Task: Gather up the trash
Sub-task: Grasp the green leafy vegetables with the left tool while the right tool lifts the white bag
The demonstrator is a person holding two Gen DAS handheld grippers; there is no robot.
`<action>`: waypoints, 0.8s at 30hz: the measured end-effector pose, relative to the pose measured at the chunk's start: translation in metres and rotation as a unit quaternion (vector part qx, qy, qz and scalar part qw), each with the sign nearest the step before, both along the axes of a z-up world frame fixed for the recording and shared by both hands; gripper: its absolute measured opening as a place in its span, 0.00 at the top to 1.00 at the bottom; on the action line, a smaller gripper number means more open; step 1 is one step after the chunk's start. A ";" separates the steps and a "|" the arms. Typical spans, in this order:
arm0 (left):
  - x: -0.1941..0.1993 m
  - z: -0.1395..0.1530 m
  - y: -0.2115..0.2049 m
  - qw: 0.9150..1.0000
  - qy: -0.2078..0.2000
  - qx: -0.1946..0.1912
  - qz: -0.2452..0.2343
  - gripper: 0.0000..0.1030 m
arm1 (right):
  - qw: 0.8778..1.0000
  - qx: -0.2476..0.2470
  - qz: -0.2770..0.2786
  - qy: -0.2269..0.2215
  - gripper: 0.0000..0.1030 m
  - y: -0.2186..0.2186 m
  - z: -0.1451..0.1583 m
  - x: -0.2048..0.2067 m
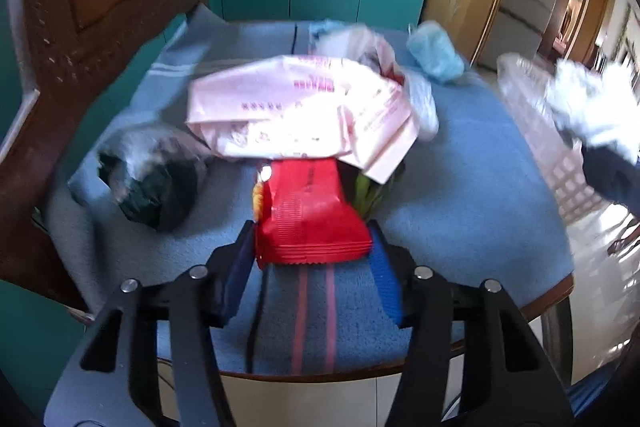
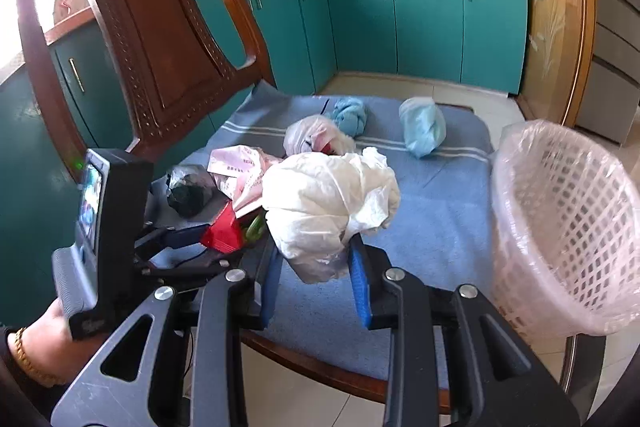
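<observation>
Both fingers of the left gripper (image 1: 314, 247) pinch the near end of a red snack wrapper (image 1: 310, 215), whose far end lies under a pink printed plastic bag (image 1: 300, 107) on the blue towel (image 1: 460, 187) that covers the chair seat. Fingers of the right gripper (image 2: 316, 259) are clamped on a crumpled white plastic bag (image 2: 328, 203), held above the towel just left of a pink mesh wastebasket (image 2: 568, 227) lined with clear plastic. Other trash sits on the towel: a dark bag (image 1: 156, 179) to the left, a light blue wad (image 2: 422, 125) and a blue bundle (image 2: 351, 115) toward the far edge, and a whitish bag (image 2: 316, 139) near them. Teal cabinets (image 2: 420, 27) stand behind the wooden chair back (image 2: 152, 27).
</observation>
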State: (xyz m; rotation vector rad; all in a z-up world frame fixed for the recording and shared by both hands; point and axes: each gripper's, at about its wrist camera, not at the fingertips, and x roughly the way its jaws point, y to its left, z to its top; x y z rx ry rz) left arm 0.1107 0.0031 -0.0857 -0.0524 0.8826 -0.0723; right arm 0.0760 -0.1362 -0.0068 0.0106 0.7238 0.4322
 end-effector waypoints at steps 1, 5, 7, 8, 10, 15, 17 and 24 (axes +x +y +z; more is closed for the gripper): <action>-0.004 0.005 0.002 1.000 -0.006 -0.004 0.001 0.48 | 1.000 0.002 -0.001 0.000 0.70 -0.003 0.001 0.000; -0.026 0.039 0.012 0.999 -0.042 -0.025 -0.003 0.49 | 1.000 0.010 -0.004 -0.003 0.70 -0.012 0.005 -0.006; -0.045 0.063 0.018 0.997 -0.074 -0.036 -0.010 0.49 | 1.000 0.013 -0.003 -0.008 0.70 -0.016 0.008 -0.013; -0.054 0.073 0.021 0.995 -0.092 -0.041 -0.013 0.49 | 1.000 0.014 -0.003 -0.012 0.70 -0.018 0.010 -0.016; -0.073 0.094 0.024 0.990 -0.135 -0.043 -0.017 0.49 | 1.000 0.014 -0.001 -0.022 0.70 -0.020 0.015 -0.024; -0.083 0.110 0.034 0.984 -0.172 -0.050 -0.017 0.86 | 1.000 0.012 -0.005 -0.021 0.70 -0.025 0.013 -0.029; -0.072 0.101 0.033 0.987 -0.157 -0.038 -0.013 0.86 | 1.000 0.010 -0.005 -0.019 0.70 -0.023 0.012 -0.028; -0.057 0.084 0.030 0.992 -0.121 -0.032 -0.012 0.62 | 1.000 -0.001 0.003 -0.010 0.70 -0.010 0.005 -0.024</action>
